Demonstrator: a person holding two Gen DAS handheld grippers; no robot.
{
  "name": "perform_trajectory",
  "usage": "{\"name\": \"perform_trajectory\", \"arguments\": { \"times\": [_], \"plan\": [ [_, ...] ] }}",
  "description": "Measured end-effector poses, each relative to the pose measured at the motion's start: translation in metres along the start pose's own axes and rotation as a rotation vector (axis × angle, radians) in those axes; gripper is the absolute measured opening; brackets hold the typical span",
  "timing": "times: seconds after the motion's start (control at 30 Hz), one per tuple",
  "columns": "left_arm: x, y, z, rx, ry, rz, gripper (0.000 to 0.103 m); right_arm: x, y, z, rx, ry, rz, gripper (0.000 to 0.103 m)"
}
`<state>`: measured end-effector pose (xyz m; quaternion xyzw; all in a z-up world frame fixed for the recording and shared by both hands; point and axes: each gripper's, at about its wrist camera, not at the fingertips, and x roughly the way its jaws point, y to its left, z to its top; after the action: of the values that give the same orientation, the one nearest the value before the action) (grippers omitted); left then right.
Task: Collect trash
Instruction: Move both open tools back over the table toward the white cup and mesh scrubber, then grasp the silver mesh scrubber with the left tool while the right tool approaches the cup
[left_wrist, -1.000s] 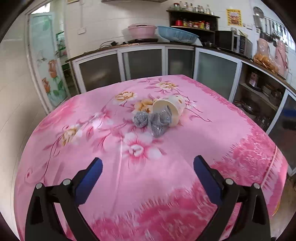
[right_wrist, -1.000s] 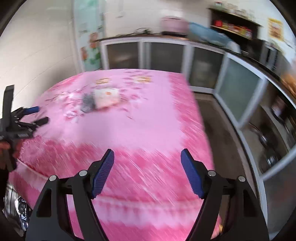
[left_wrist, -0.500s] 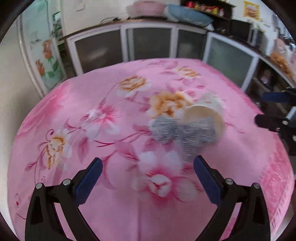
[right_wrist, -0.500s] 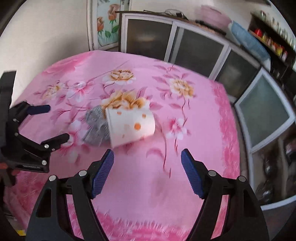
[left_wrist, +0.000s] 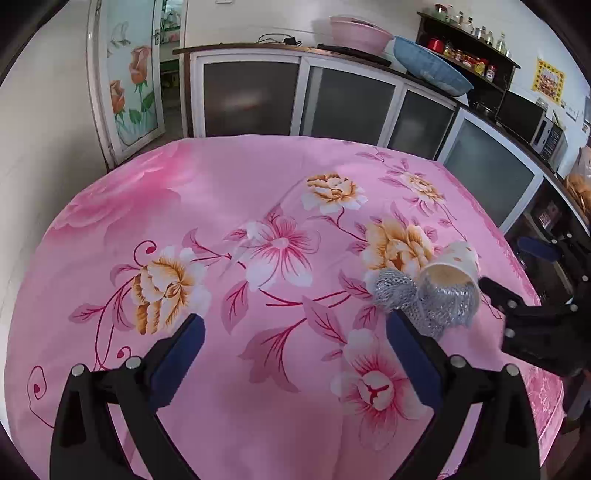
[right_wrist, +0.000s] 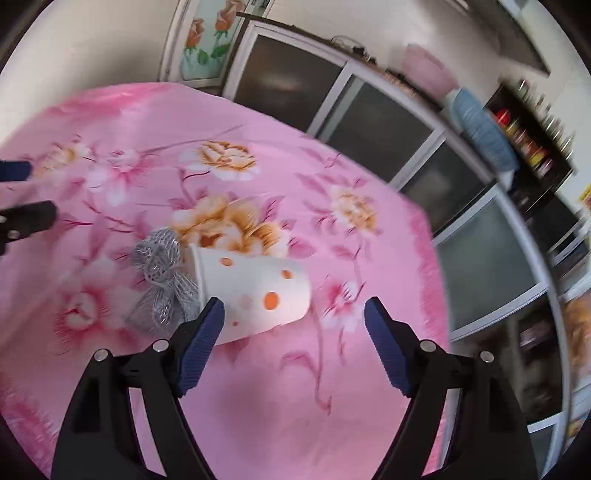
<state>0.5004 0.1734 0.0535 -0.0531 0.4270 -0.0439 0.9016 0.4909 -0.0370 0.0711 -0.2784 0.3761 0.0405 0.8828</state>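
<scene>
Nothing is collected yet: the paper cup (right_wrist: 255, 291) lies tipped on the pink floral tablecloth (left_wrist: 221, 192), silver mesh wad (right_wrist: 162, 280) spilling from its mouth. My right gripper (right_wrist: 293, 343), jaws opening and empty, hovers near the cup; my left gripper (left_wrist: 295, 354) stands spread, gripping nothing.

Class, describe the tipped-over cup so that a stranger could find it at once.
On the pink floral tablecloth, near an orange printed bloom, a white paper cup with orange dots lies on its side. Crumpled silver-grey mesh spills from its mouth; nothing else there is smooth and white.
</scene>
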Motion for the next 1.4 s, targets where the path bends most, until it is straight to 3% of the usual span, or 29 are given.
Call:
{"name": "perform_trajectory", "arguments": {
  "times": [0.2,0.4,0.47,0.57,0.67,0.87,1.17,1.23,1.3,1.37,1.4],
  "plan": [
    [-0.004,-0.001,-0.002,0.024,-0.011,-0.035,0.095,0.017,-0.018,0.0,0.063,0.042,-0.06,0.069],
    [-0.003,-0.007,-0.004,0.018,-0.002,-0.064,0.095,0.034,-0.025,0.003,0.081,0.096,-0.052,0.06],
    [-0.005,-0.01,-0.004,0.027,-0.001,-0.061,0.095,0.032,-0.027,0.005,0.102,0.087,-0.012,0.06],
    [-0.011,-0.015,-0.003,0.045,-0.011,-0.071,0.095,0.015,-0.031,0.009,0.143,0.022,0.015,0.086],
    [-0.017,-0.016,-0.003,0.039,-0.023,-0.078,0.095,0.006,-0.021,0.016,0.079,0.035,0.023,0.088],
    [-0.021,-0.016,-0.003,0.038,-0.028,-0.09,0.095,0.015,0.013,0.028,-0.09,0.04,-0.227,0.09],
    [-0.017,-0.017,-0.005,0.054,-0.009,-0.101,0.095,0.04,0.003,0.032,-0.092,0.142,-0.27,0.088],
    [-0.016,-0.016,-0.006,0.058,-0.006,-0.098,0.095,0.044,-0.007,0.025,-0.072,0.16,-0.29,0.079],
    [-0.014,-0.017,-0.005,0.059,0.0,-0.097,0.095,0.051,-0.014,0.018,-0.066,0.203,-0.296,0.05],
    [-0.012,-0.019,-0.005,0.055,0.006,-0.109,0.095,0.058,-0.024,0.009,-0.033,0.242,-0.292,0.034],
    [-0.012,-0.021,-0.005,0.057,0.008,-0.115,0.095,0.06,-0.029,0.004,-0.017,0.239,-0.279,0.031]
  ]
}}
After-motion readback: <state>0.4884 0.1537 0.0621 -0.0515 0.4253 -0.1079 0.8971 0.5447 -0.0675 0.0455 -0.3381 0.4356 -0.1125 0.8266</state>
